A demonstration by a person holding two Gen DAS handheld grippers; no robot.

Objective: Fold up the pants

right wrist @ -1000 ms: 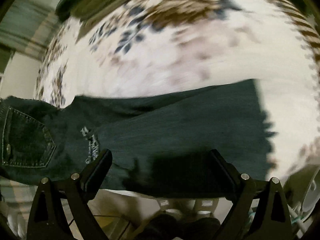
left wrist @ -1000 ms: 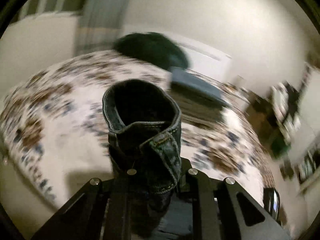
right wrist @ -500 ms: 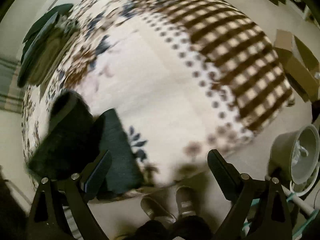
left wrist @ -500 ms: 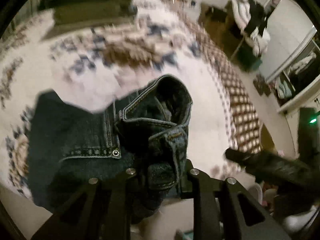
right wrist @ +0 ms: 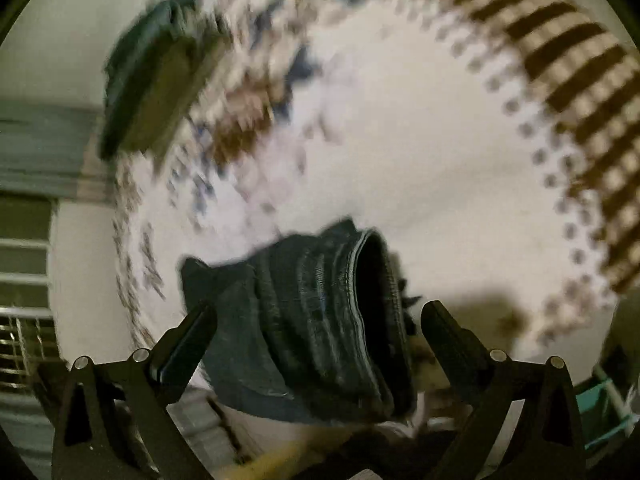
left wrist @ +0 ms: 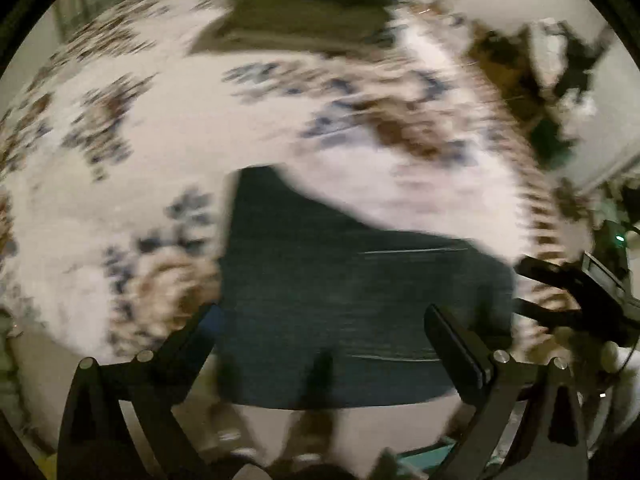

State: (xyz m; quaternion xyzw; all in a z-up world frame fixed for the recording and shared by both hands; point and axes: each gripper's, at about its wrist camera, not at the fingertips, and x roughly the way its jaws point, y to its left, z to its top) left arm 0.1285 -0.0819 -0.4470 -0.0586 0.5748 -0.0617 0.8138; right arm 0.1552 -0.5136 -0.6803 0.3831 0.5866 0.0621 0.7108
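Note:
The dark blue jeans [left wrist: 360, 292] lie folded on the near edge of a bed with a white floral cover [left wrist: 140, 168]. My left gripper [left wrist: 320, 328] is open and empty just above them. In the right wrist view the folded end of the jeans [right wrist: 320, 320] with its curved hem sits between the spread fingers of my open right gripper [right wrist: 318, 332]; I cannot tell if they touch it. The right gripper's fingers [left wrist: 560, 280] show at the right edge of the left wrist view. Both views are motion-blurred.
A stack of folded dark and olive clothes [left wrist: 296, 12] lies at the far side of the bed, also in the right wrist view [right wrist: 156, 68]. The cover has a brown checked border [right wrist: 580, 92]. A dresser with clutter [left wrist: 532, 72] stands beyond the bed. Feet show below [left wrist: 312, 432].
My left gripper has let go of the jeans' waistband and opened; the jeans now lie folded on the bed. My right gripper stayed open and swung to the folded end.

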